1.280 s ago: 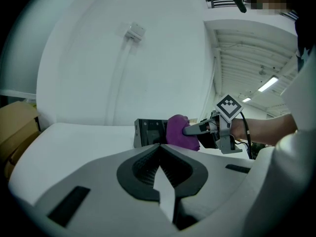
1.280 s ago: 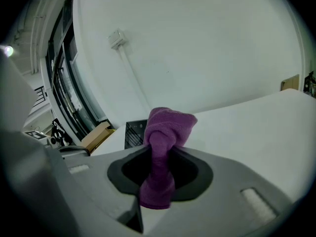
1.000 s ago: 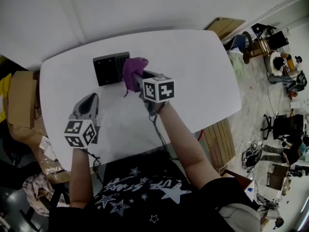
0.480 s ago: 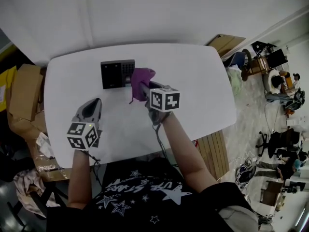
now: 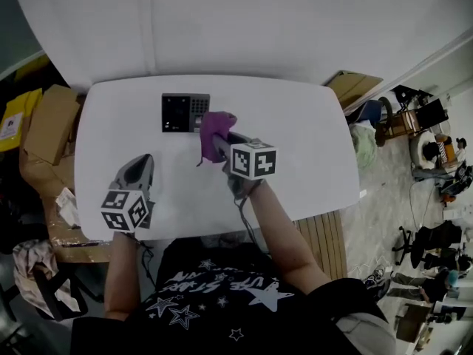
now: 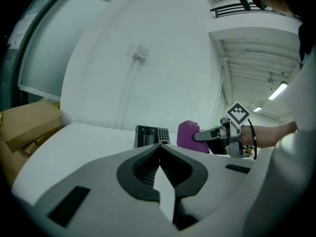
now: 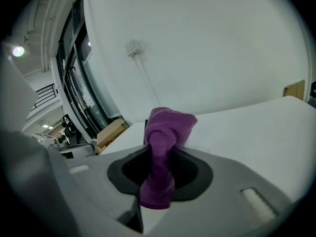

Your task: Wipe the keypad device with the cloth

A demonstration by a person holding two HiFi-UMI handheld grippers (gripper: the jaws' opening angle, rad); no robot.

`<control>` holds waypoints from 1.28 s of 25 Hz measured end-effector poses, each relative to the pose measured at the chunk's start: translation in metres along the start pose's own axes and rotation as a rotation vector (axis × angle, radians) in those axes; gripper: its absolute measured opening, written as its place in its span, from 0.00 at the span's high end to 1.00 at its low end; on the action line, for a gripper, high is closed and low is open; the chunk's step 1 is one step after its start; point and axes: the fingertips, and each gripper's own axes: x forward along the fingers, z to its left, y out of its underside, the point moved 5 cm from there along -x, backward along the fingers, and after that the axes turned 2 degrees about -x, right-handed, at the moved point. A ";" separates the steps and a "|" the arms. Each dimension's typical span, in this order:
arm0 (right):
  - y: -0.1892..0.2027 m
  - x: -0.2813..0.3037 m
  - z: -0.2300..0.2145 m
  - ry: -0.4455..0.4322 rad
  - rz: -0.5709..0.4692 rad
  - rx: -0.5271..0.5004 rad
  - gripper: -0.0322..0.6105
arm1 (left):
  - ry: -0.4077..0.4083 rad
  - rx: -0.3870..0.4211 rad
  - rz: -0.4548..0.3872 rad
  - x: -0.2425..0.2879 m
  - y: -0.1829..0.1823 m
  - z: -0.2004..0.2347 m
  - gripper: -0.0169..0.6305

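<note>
Right gripper (image 5: pixel 216 142) is clamped on the bunched purple cloth (image 5: pixel 215 126), which sits just beside the right edge of the keypad (image 5: pixel 185 112) at the far side of the table (image 5: pixel 310 146). Left gripper (image 5: pixel 143 161) is closed on nothing and well apart. Risks: the keypad looks unrestrained, so a wiping push could slide it, and the narrow pinch may let the cloth slip.

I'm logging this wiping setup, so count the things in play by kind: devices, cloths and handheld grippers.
Black rectangular keypad device: 1
Purple fabric cloth, clamped in the right gripper: 1
Grey two-jaw grippers, counting the left gripper, shut and empty: 2
Total: 4
</note>
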 end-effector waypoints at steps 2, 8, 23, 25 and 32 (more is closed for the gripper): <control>0.002 -0.010 0.003 -0.030 -0.005 -0.016 0.79 | -0.019 0.000 -0.010 -0.006 0.003 -0.012 0.96; 0.009 -0.041 -0.001 -0.106 -0.013 -0.042 0.79 | -0.077 -0.018 -0.037 -0.020 0.015 -0.049 0.96; 0.052 -0.114 -0.032 -0.211 -0.020 -0.093 0.79 | -0.152 0.029 -0.056 -0.037 0.044 -0.154 0.96; 0.059 -0.126 -0.040 -0.216 -0.014 -0.102 0.79 | -0.167 0.025 -0.069 -0.041 0.050 -0.169 0.96; 0.087 -0.169 -0.065 -0.256 0.005 -0.124 0.79 | -0.232 0.037 -0.091 -0.056 0.079 -0.226 0.96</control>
